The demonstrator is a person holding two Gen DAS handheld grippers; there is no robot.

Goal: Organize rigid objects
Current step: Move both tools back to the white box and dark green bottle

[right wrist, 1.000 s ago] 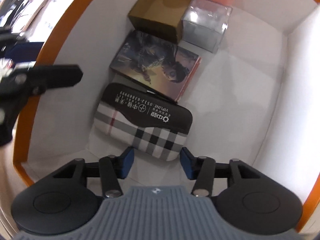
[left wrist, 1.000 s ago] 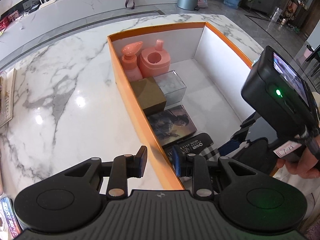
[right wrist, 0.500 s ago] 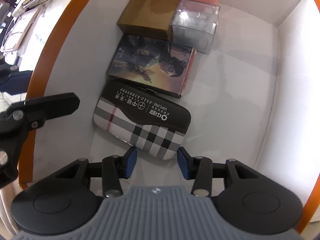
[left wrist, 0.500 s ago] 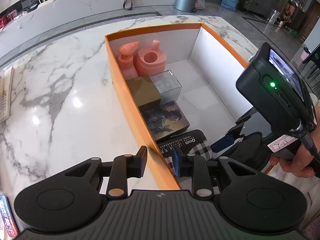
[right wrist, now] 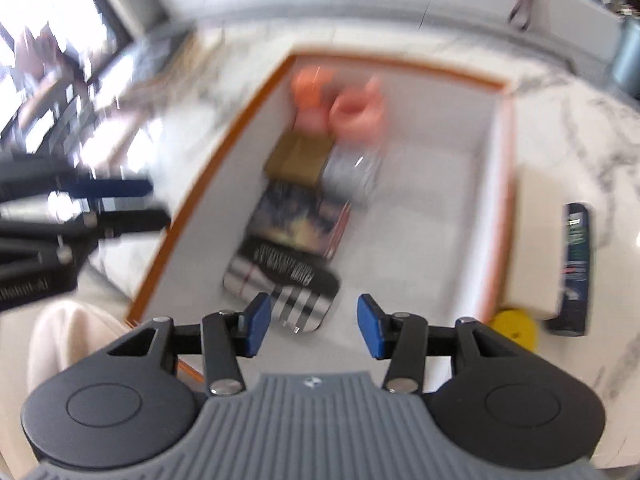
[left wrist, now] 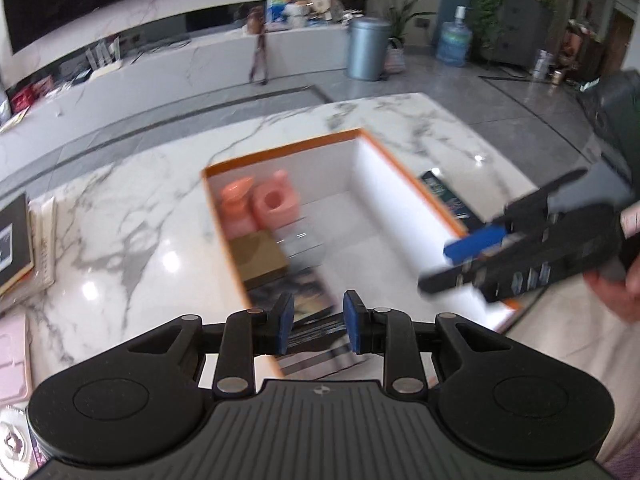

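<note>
An orange-rimmed white box (left wrist: pixel 404 184) (right wrist: pixel 505 184) sits on the marble table. Along its left wall lie two pink containers (left wrist: pixel 264 204) (right wrist: pixel 344 108), a brown box (left wrist: pixel 256 256) (right wrist: pixel 298 158), a clear case (right wrist: pixel 354 172), a picture box (right wrist: pixel 298 218) and a plaid glasses case (right wrist: pixel 288 284). My left gripper (left wrist: pixel 316 326) is open and empty above the box's near left corner. My right gripper (right wrist: pixel 314 328) is open and empty above the box's near end; it also shows in the left wrist view (left wrist: pixel 476 256). Both views are blurred.
A dark slim box (right wrist: pixel 576 268) (left wrist: pixel 448 196) lies on the table right of the orange box, with a yellow disc (right wrist: pixel 514 328) near it. Books and a pink item (left wrist: pixel 12 240) lie at the table's left edge. Marble table (left wrist: pixel 120 240) surrounds the box.
Both grippers have pulled back and up from the box, so more of the table shows. The right gripper's fingers stand wider apart. The plaid case stays in the box.
</note>
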